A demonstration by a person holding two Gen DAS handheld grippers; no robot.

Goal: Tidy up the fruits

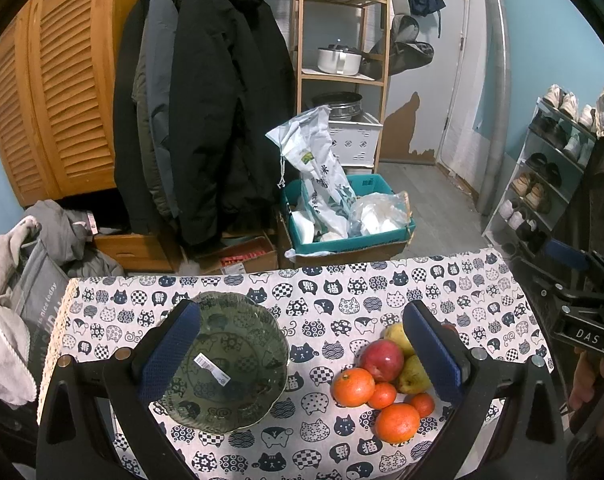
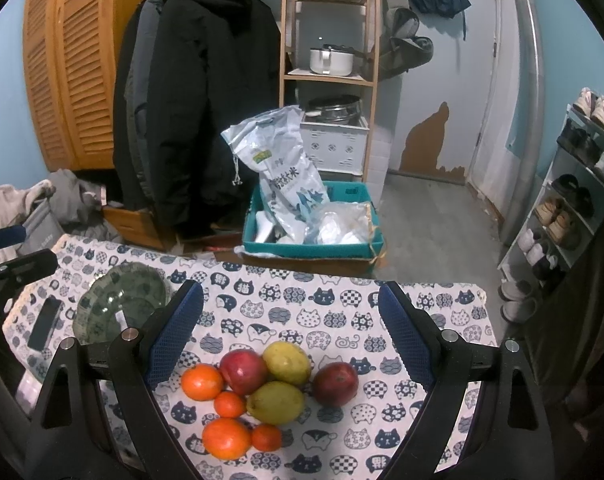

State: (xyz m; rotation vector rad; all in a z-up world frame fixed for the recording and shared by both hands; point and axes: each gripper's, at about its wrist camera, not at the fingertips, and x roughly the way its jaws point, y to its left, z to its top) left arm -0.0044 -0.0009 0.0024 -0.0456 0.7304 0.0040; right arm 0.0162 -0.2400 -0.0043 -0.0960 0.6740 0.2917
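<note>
Both tongs hang spread wide and empty, the left tongs [image 1: 300, 354] over the glass bowl [image 1: 222, 364], the right tongs [image 2: 290, 336] above the fruit pile [image 2: 262, 388] on the surface [image 2: 321, 312], where 1 careless nudge could roll the lone red apple [image 2: 335, 384] off the edge.

The walls [image 2: 481, 40] are pale blue, with a patch low down by the white door [image 1: 457, 60] where the paint has peeled to brown. The floor [image 2: 429, 216] is grey boards. A louvred wooden wardrobe [image 1: 50, 92] fills the left corner, and dark coats [image 2: 194, 100] hang from a rail beside it. Next stands a narrow wooden shelf unit [image 1: 341, 60] (a white pot sits on one tier). A teal box [image 2: 313, 236] holding bags rests on the floor. A shoe rack [image 1: 541, 176] lines the right wall. The desk [image 2: 341, 300] wears a cat-print cloth.
</note>
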